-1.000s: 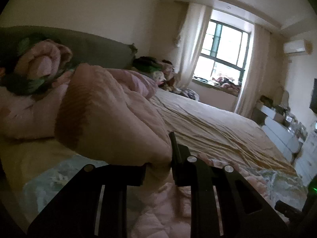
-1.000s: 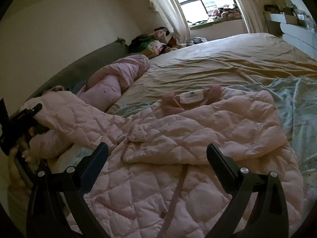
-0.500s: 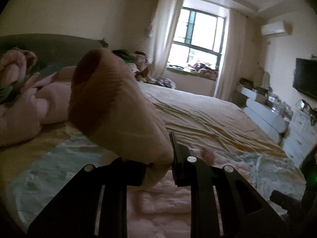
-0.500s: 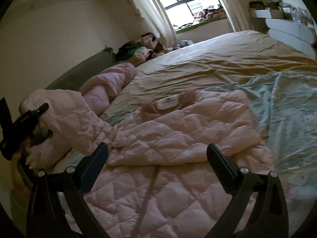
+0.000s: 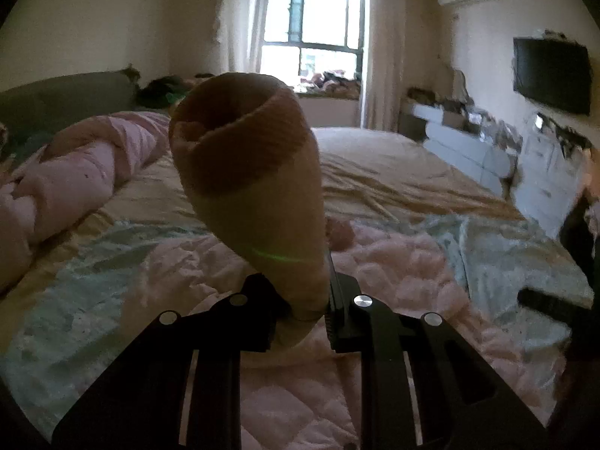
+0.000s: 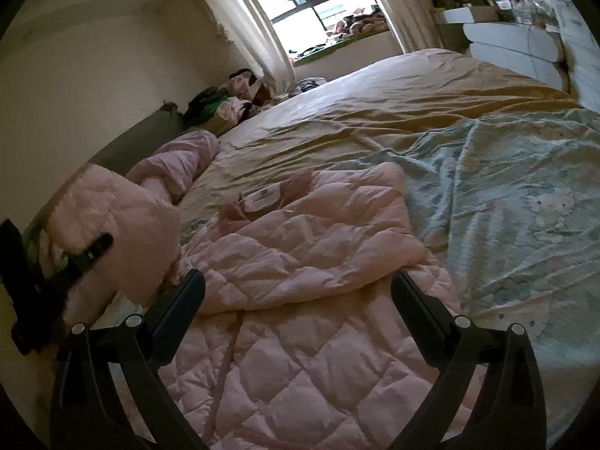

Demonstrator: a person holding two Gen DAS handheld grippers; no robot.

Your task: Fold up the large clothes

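Note:
A pink quilted jacket (image 6: 300,262) lies spread on the bed, its right sleeve folded across the body. It also shows in the left wrist view (image 5: 393,262). My left gripper (image 5: 302,300) is shut on the jacket's left sleeve (image 5: 247,172) and holds it raised, the ribbed cuff standing up in front of the camera. In the right wrist view the left gripper (image 6: 80,258) and the lifted sleeve (image 6: 123,236) are at the left. My right gripper (image 6: 298,285) is open and empty above the jacket's lower part.
The jacket lies on a pale blue printed blanket (image 6: 506,195) over a yellow sheet (image 6: 393,90). A rolled pink quilt (image 5: 86,161) lies by the grey headboard (image 5: 63,93). White drawers (image 5: 468,150) stand on the right, a clothes pile (image 6: 225,105) near the window.
My left gripper has carried the sleeve up and to the right, toward the jacket's body, and the cuff now stands upright. The right gripper has stayed open over the jacket.

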